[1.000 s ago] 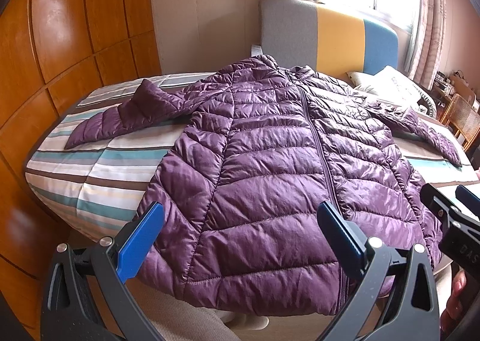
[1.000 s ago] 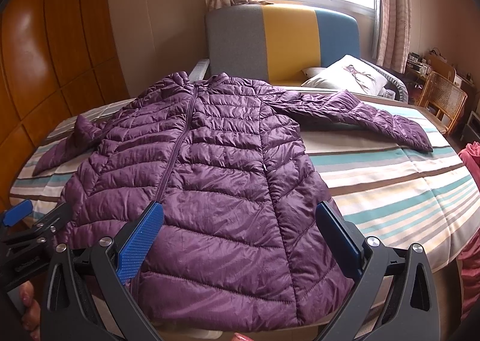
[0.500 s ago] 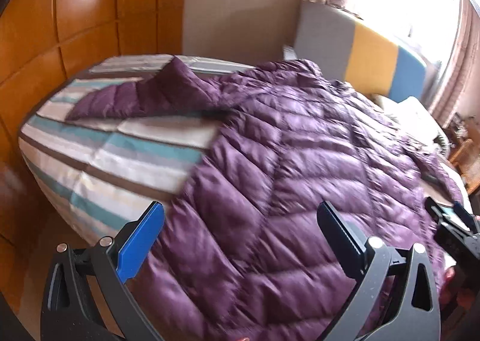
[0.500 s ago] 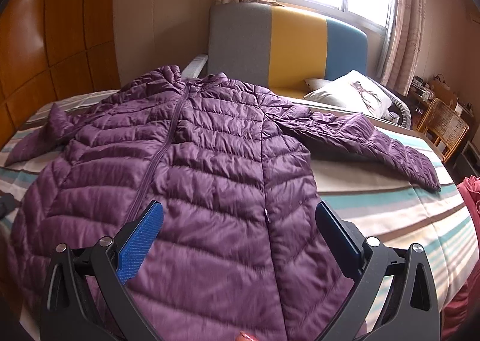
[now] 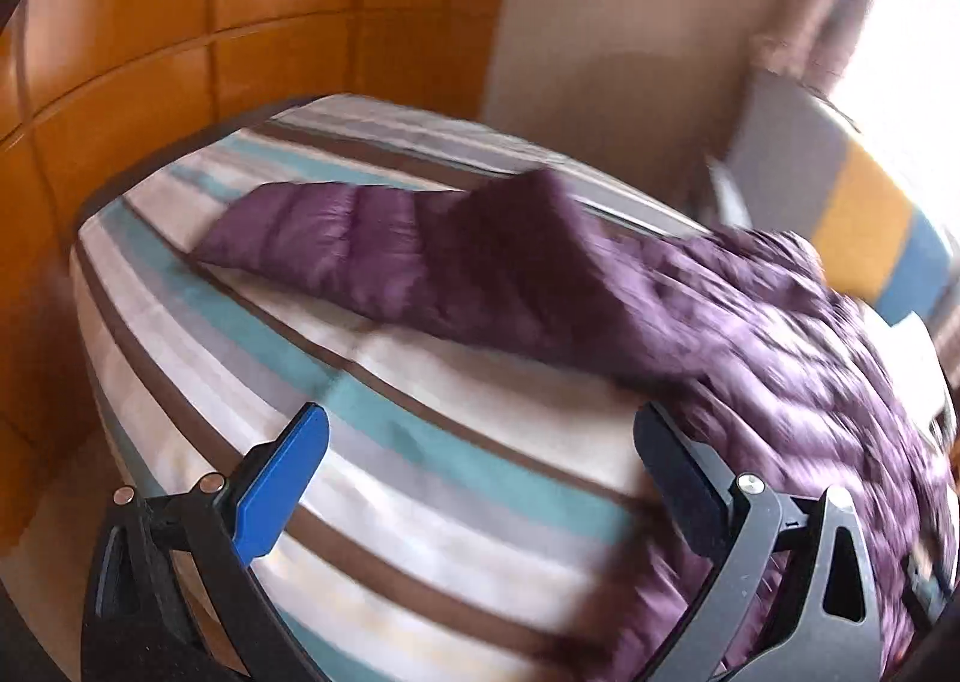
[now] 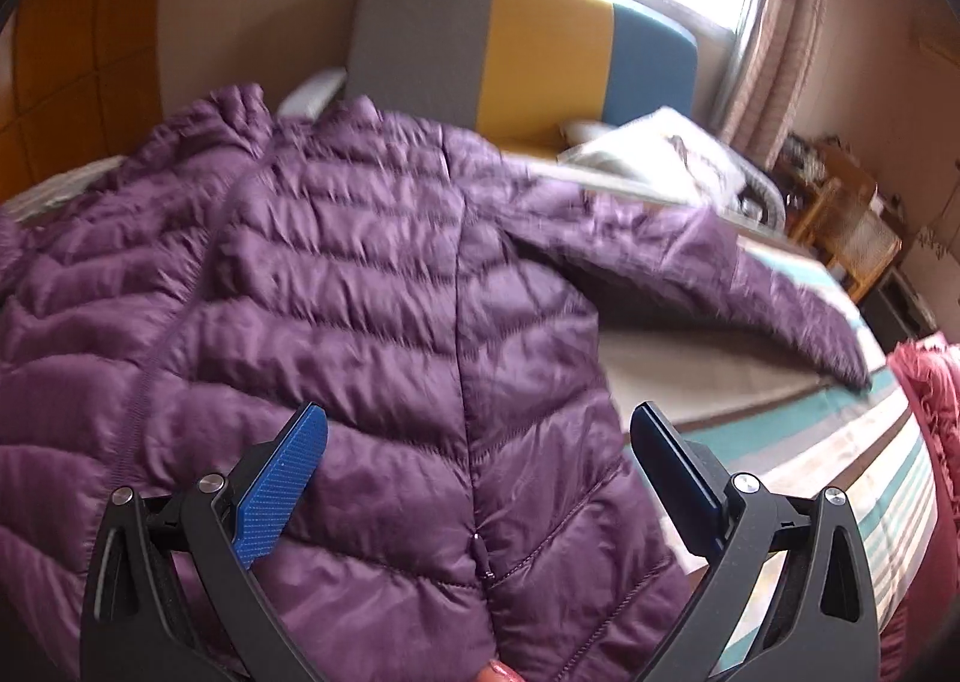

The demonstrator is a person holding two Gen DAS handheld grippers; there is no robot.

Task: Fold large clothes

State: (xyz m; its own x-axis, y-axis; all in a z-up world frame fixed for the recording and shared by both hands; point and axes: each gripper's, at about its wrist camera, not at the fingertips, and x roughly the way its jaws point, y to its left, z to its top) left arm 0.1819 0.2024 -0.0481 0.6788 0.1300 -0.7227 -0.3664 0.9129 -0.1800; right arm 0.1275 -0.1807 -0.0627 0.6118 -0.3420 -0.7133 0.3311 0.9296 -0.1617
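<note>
Striped bedspread (image 5: 420,460) under puffy quilted purple jacket (image 6: 372,310).

Bare striped bedding (image 5: 420,442) lies open beside the jacket sleeve (image 5: 372,238). Wooden panelling (image 5: 120,82) bounds the left; headboard (image 6: 528,46) and pillow (image 6: 654,154) block the far end.

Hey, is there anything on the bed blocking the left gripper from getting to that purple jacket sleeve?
Nothing visible. The left gripper is open, and only bare striped bedding lies between its fingers and the sleeve of the purple jacket, which lies flat on the bed. The left wrist view is motion-blurred, so small items could be missed.
</note>
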